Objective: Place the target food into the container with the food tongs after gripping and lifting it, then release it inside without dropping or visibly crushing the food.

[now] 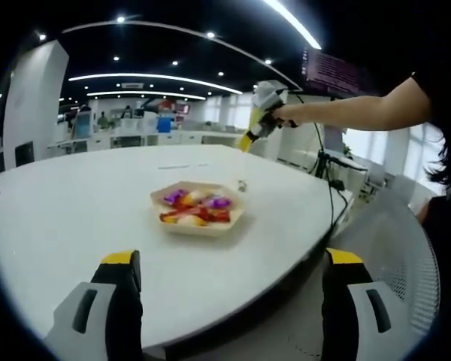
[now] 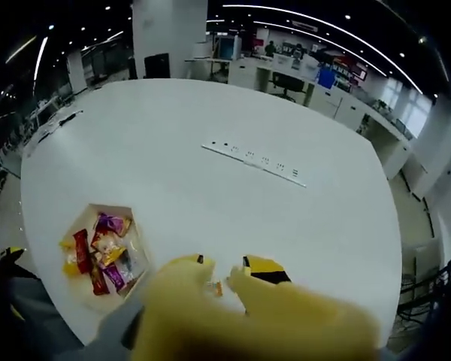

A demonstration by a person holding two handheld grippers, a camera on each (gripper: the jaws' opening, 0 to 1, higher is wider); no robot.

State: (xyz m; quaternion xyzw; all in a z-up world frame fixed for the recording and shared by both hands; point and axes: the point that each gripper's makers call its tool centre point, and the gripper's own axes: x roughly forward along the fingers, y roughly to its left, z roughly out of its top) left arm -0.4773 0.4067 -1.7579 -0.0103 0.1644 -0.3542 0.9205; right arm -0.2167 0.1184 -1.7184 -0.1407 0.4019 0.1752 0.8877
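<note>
A hexagonal wooden tray (image 1: 198, 226) holding several wrapped sweets sits on the white table (image 1: 75, 203). My left gripper (image 1: 233, 259) hovers low at the table's near edge, its jaws spread wide with nothing between them. A person's arm holds my right gripper (image 1: 261, 113) high above the table's far side. In the right gripper view the tray (image 2: 139, 259) lies far below at lower left. The blurred yellow jaws of the right gripper (image 2: 223, 261) stand a narrow gap apart and hold nothing. A small wrapped piece (image 2: 216, 288) lies on the table beyond that gap; it also shows as the small piece (image 1: 242, 184) behind the tray.
A flush socket strip (image 2: 255, 162) runs across the middle of the table (image 2: 210, 120). A mesh chair (image 1: 406, 248) stands at the table's right edge, with a tripod and cable (image 1: 327, 169) behind it. Desks and people fill the office beyond.
</note>
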